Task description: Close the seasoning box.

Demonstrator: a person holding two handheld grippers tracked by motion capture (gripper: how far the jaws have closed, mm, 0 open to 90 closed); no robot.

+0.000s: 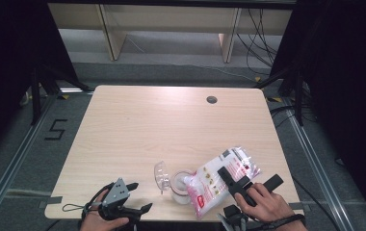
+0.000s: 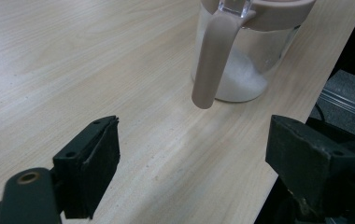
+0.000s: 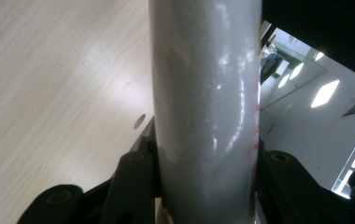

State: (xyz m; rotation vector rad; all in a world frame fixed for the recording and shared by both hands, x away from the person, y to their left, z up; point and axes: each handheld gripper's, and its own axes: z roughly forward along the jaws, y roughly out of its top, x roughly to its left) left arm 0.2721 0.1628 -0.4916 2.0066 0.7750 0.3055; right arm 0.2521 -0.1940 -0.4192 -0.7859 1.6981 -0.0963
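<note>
near the table's front edge the bag (image 1: 222, 178) of white grains tips over the open jar (image 1: 181, 189), right gripper (image 1: 248, 185) clamped on its middle. looks like mid-pour; next comes a steady tilt, corner kept over the mouth. left gripper (image 1: 123, 202) waits beside, jaws wide, empty. red print on the bag, too small to read; a 5 (image 1: 56, 130) marks the floor.
</note>
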